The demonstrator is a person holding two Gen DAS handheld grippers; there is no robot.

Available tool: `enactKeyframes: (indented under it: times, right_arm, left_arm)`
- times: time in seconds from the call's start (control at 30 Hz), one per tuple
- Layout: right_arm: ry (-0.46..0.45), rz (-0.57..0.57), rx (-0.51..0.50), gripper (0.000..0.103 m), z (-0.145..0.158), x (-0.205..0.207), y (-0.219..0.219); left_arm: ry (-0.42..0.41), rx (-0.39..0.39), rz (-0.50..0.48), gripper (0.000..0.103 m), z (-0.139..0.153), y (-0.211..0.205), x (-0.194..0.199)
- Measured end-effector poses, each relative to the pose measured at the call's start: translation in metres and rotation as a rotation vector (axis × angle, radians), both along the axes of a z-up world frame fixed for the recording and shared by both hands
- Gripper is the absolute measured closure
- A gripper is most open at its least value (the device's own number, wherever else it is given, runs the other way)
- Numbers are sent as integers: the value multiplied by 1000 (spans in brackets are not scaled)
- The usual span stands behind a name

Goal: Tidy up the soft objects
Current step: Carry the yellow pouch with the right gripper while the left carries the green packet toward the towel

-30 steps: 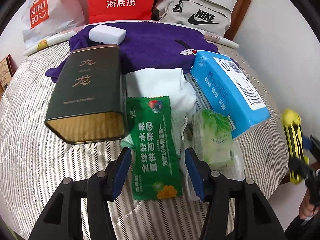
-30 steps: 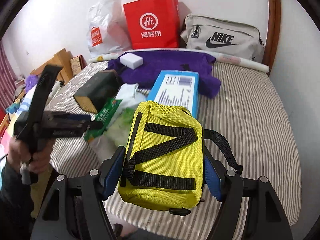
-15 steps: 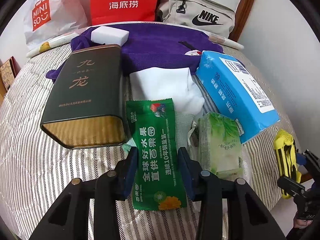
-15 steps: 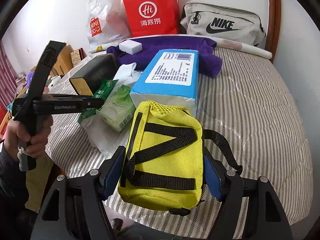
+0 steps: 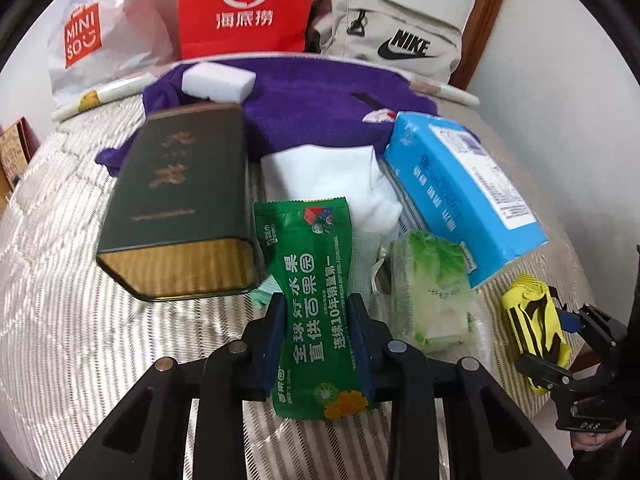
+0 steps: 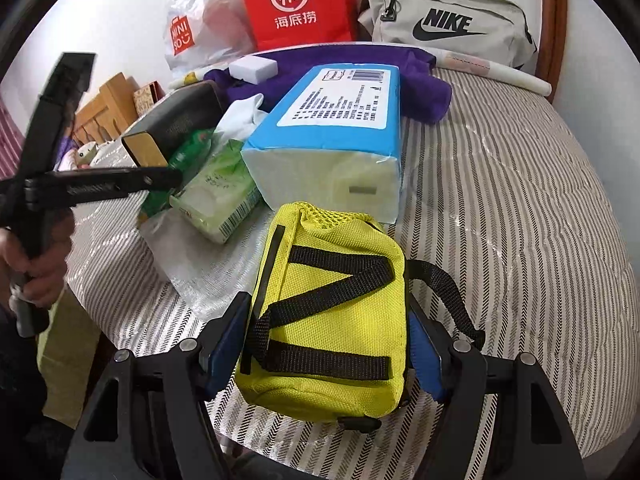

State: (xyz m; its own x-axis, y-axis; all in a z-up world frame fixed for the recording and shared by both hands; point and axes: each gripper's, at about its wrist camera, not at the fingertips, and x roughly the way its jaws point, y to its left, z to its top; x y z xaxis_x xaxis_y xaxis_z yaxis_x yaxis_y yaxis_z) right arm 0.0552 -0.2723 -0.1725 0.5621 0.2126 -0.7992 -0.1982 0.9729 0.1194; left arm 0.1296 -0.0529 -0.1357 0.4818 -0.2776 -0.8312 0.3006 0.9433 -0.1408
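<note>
My left gripper (image 5: pixel 318 320) is shut on a green snack packet (image 5: pixel 314 300) lying on the striped bed (image 5: pixel 60 280), its waist pinched between the pads. My right gripper (image 6: pixel 330 320) is shut on a yellow pouch with black straps (image 6: pixel 328 312), held low over the bed's front edge; the pouch also shows at the right of the left wrist view (image 5: pixel 534 332). Beside the packet lie a pale green tissue pack (image 5: pixel 432 292), a blue tissue pack (image 5: pixel 460 192), a white cloth (image 5: pixel 336 180) and a purple towel (image 5: pixel 320 108).
A dark green tin (image 5: pixel 184 204) lies left of the packet. A white sponge block (image 5: pixel 218 80) sits on the towel. A red paper bag (image 5: pixel 244 8), a Miniso plastic bag (image 5: pixel 96 40) and a grey Nike bag (image 5: pixel 392 40) stand against the wall.
My left gripper moved forward and closed on the green packet, which it straddled open a second ago. My right gripper brought the yellow pouch closer to the blue tissue pack.
</note>
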Motion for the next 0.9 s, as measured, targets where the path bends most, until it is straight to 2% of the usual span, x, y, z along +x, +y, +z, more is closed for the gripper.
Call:
enactKeyframes:
  times: [0.27, 0.6, 0.77, 0.9]
  right_arm:
    - [-34, 4, -10, 31, 20, -10, 5]
    - [-74, -8, 8, 31, 50, -17, 2]
    - [-100, -9, 2, 31, 65, -14, 3]
    - [-122, -6, -9, 31, 77, -7, 5]
  left_arm:
    - [-44, -35, -28, 74, 22, 6, -22]
    - [-99, -67, 73, 74, 49, 51, -35]
    - [-113, -28, 144, 74, 56, 73, -32]
    - [-111, -37, 164, 74, 62, 83, -28]
